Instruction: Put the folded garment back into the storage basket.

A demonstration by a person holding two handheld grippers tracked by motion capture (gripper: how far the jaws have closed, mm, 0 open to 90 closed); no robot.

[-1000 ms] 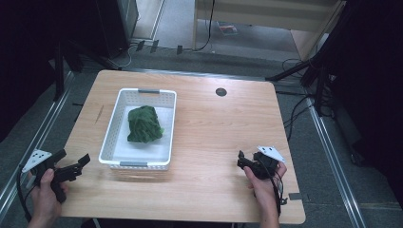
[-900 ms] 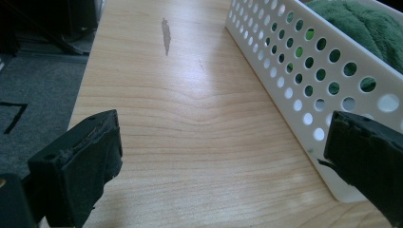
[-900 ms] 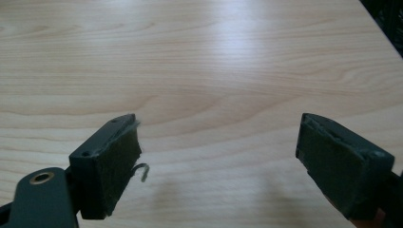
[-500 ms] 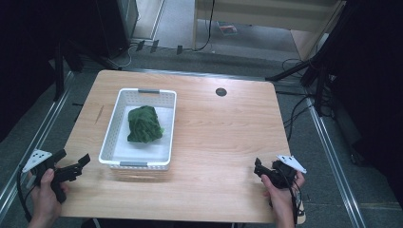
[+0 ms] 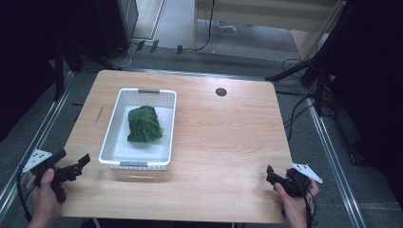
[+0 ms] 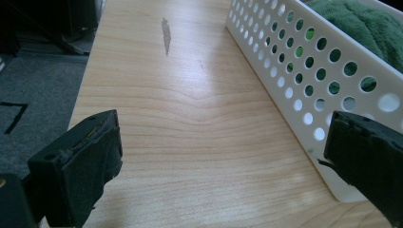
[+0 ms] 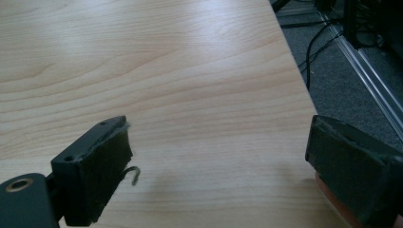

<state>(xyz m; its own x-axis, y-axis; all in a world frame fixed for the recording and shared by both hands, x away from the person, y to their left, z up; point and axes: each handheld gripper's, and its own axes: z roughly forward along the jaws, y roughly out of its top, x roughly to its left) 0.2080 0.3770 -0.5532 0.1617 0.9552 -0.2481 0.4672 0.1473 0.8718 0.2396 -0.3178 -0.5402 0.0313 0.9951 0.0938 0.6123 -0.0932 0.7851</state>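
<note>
Green plush cloth [image 5: 144, 124] lies bunched in the white perforated basket [image 5: 110, 137], which sits on the left half of the wooden tabletop [image 5: 223, 137]. In the left gripper view the same green fabric [image 6: 366, 26] shows through the basket's holed wall [image 6: 304, 66].

At the tabletop's near left corner, the left gripper [image 5: 76, 166] is held just beside the basket's near corner, its jaws released and wide apart over bare wood. Near the right front corner, well apart from the basket, the right gripper [image 5: 272, 175] is held in a hand [image 5: 294, 209], its jaws likewise spread with nothing between them. A small dark round grommet [image 5: 221, 91] sits toward the far edge.
</note>
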